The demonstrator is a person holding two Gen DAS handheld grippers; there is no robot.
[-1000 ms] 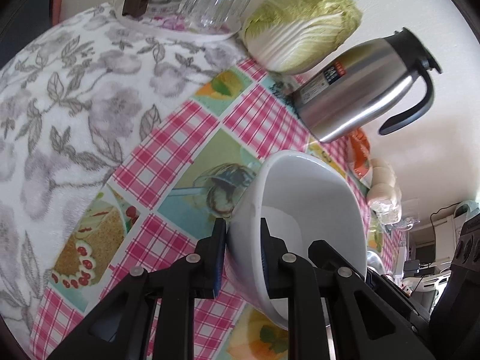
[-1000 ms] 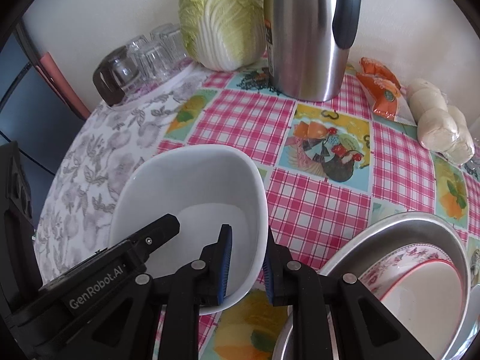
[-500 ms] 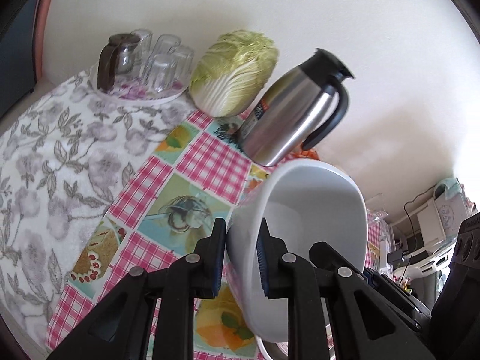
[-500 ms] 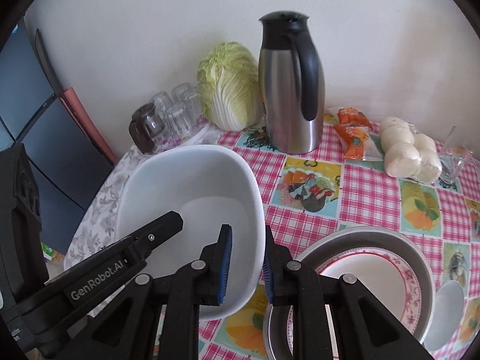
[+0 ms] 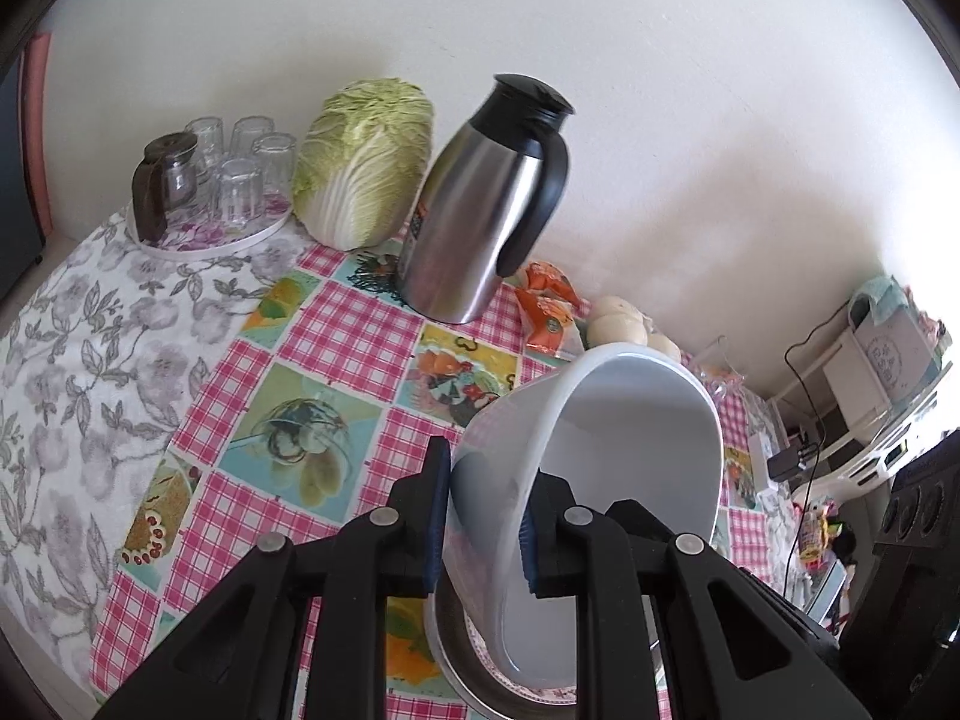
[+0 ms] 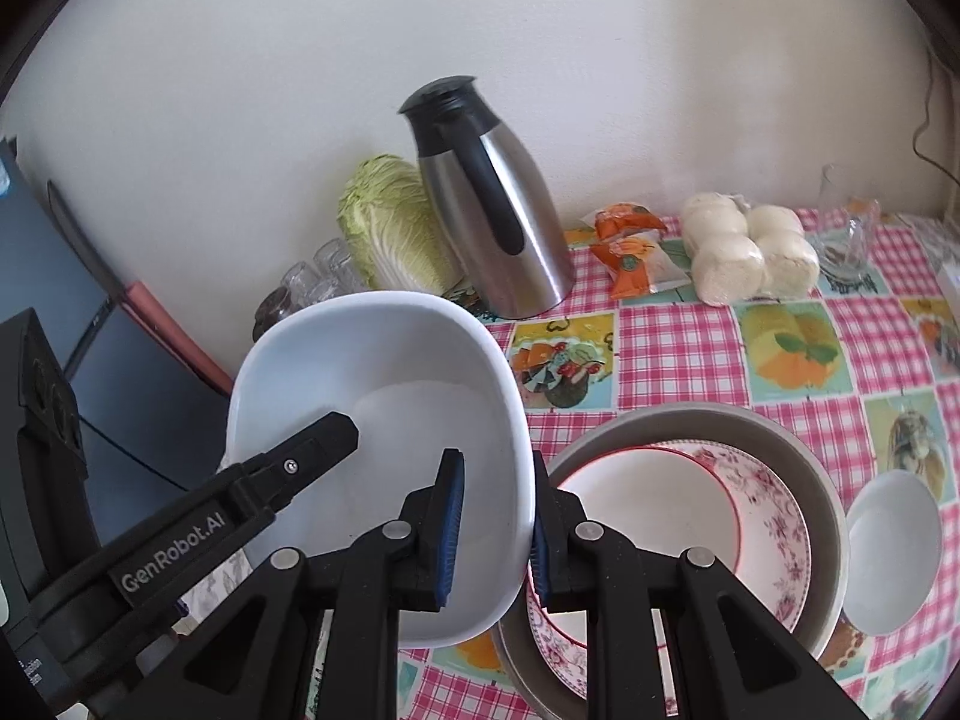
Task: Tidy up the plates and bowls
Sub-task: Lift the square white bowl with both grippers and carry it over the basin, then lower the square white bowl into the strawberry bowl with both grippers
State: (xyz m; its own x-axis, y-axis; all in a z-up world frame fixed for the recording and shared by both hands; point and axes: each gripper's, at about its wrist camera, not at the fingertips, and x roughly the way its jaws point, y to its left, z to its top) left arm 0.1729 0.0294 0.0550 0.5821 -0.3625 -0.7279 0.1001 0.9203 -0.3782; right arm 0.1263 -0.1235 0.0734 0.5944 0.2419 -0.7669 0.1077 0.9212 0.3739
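Against the wall stand the cabbage (image 6: pixel 396 228) and, right of it, the jug (image 6: pixel 492 210); glasses (image 5: pixel 240 180) sit left of the cabbage. Rightwards lie packets (image 6: pixel 630 246), then buns (image 6: pixel 744 252). Nearer, plates (image 6: pixel 690 516) nest inside a pan (image 6: pixel 822 480) — a small bowl (image 6: pixel 888 552) just beside it, right.

There are two tongs, the left gripper (image 5: pixel 483 525) and the right gripper (image 6: pixel 492 531). Between their tips is one big white bowl (image 6: pixel 384 420). Just past the right tongs sits one metal basin (image 6: pixel 822 480) with two plates (image 6: pixel 774 516) inside it, and one small white bowl (image 6: pixel 888 546) beside it. Far ahead of the tongs, by the wall, stand one steel jug (image 6: pixel 510 222), one cabbage (image 5: pixel 366 162), four upside-down glasses (image 5: pixel 240 192) and one small glass pitcher (image 5: pixel 165 180) on one round tray (image 5: pixel 204 243). Ahead and to the right are two orange packets (image 6: pixel 630 240), one bag of white buns (image 6: pixel 750 246) and one more glass (image 6: pixel 846 228).
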